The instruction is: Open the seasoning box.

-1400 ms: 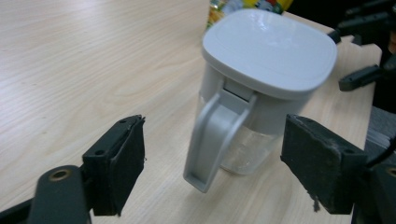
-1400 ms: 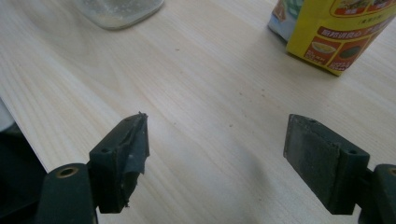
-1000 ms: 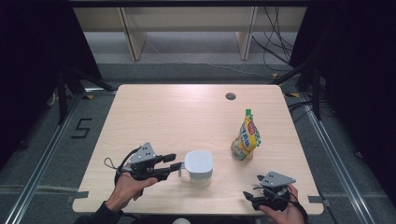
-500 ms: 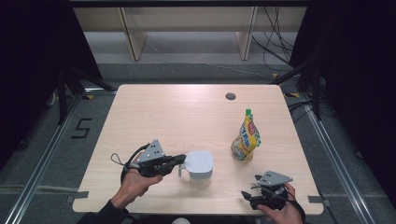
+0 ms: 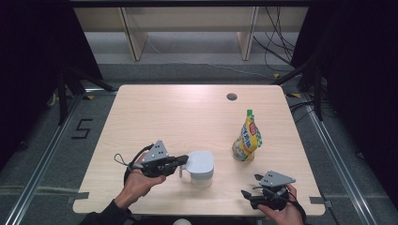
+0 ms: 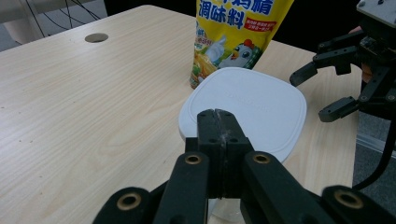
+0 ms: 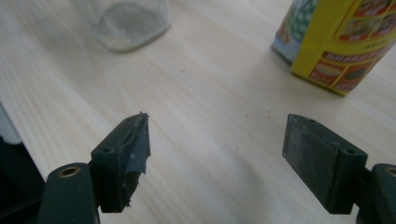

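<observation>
While the pale wooden table point(image 5: 178, 112) carries everything, the yellow seasoning pouch point(image 5: 248, 140) stands upright on its right half, and the white-lidded clear container point(image 5: 201, 165) sits just left of the pouch, near the front edge. At the container's left side, the left tool point(image 5: 182, 160) has its jaws pressed fully together with nothing between them, tips at the lid's rim. Near the front right corner, well apart from both things, the right tool point(image 5: 251, 186) holds its jaws wide open over bare wood.

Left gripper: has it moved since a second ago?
Yes. The left gripper has slid right toward the white-lidded jar, which kept its place. Its jaws, open before, have closed, and their tips now meet at the lid's edge.
</observation>
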